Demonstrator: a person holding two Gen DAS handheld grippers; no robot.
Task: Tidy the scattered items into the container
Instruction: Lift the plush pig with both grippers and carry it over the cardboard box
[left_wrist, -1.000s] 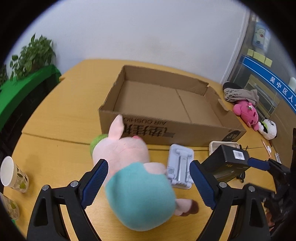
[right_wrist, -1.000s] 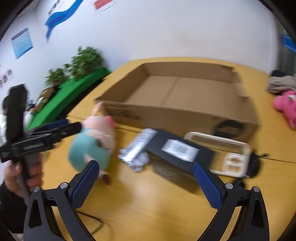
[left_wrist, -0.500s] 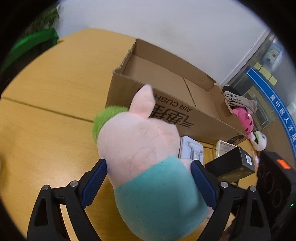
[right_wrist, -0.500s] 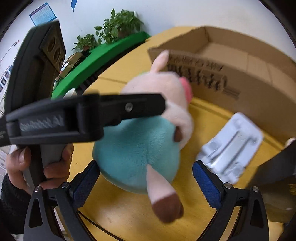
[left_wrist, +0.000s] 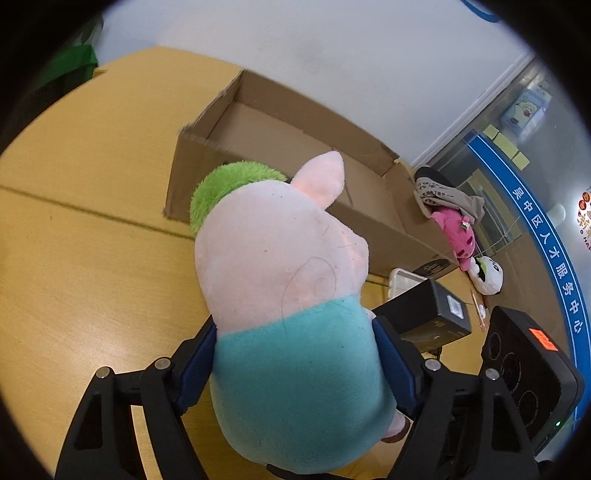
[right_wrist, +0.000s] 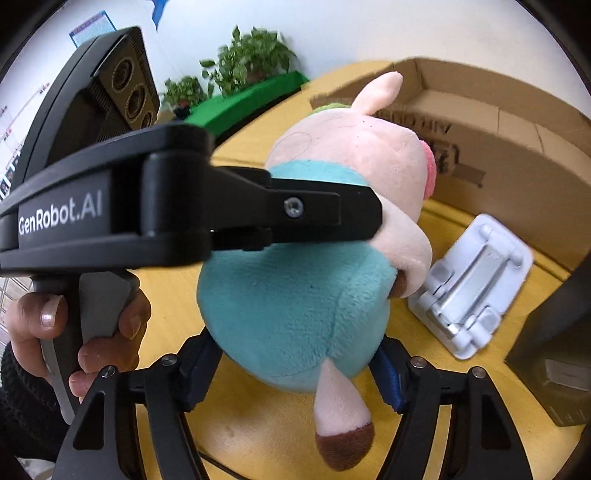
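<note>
The left claw (left_wrist: 295, 354) is clamped on the teal body of a plush pig (left_wrist: 284, 280), its blue pads pressed into both flanks. From the right wrist view the right claw (right_wrist: 295, 365) also has its pads against the lower sides of the same toy, which fills the gap between them; one pink leg with a brown hoof hangs down in front. The left tool's black body crosses that view, printed "GenRobot.AI" in white, and a bare hand (right_wrist: 74, 332) wraps its grey handle.

Behind the pig stands the open cardboard box (left_wrist: 295, 122), its inside bare in what shows. Its near wall carries upside-down black lettering, mostly hidden by the toy. A black carton (left_wrist: 424, 317) with a white sticker lies beside the pig, a white plastic stand (right_wrist: 472, 280) lies flat near it, and a pink plush (left_wrist: 458, 236) and a white plush (left_wrist: 487, 277) sit past the box's corner.

The worktop (left_wrist: 92, 221) is yellow wood with a seam line. The wall is white; a glass partition bears a blue band (left_wrist: 546, 243) with white Chinese characters. Potted plants (right_wrist: 243, 62) stand on a green ledge.
</note>
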